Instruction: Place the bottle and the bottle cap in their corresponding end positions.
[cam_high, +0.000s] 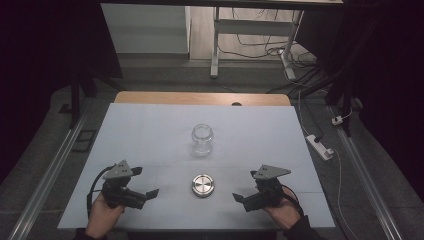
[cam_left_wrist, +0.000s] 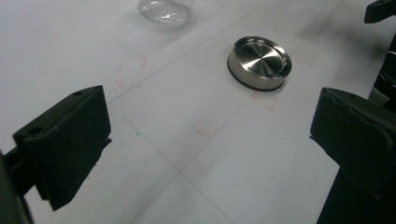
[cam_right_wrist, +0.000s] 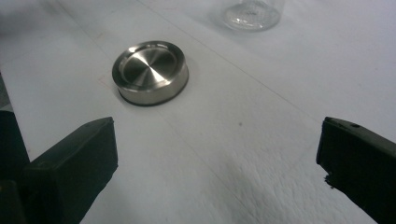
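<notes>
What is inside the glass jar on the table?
The glass jar stands upright with no lid, and through its open mouth and clear wall it looks empty. The metal lid lies apart, nearer the person. The jar's very bottom is too small to see clearly.

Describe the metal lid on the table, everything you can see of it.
The lid is round, of brushed silvery metal, with a raised rim around a slightly sunken, shiny top and a thin dark band at its base. It lies flat on the white table, apart from the open glass jar behind it. Nothing touches it: it sits between the left gripper and right gripper, both open and clear of it.
</notes>
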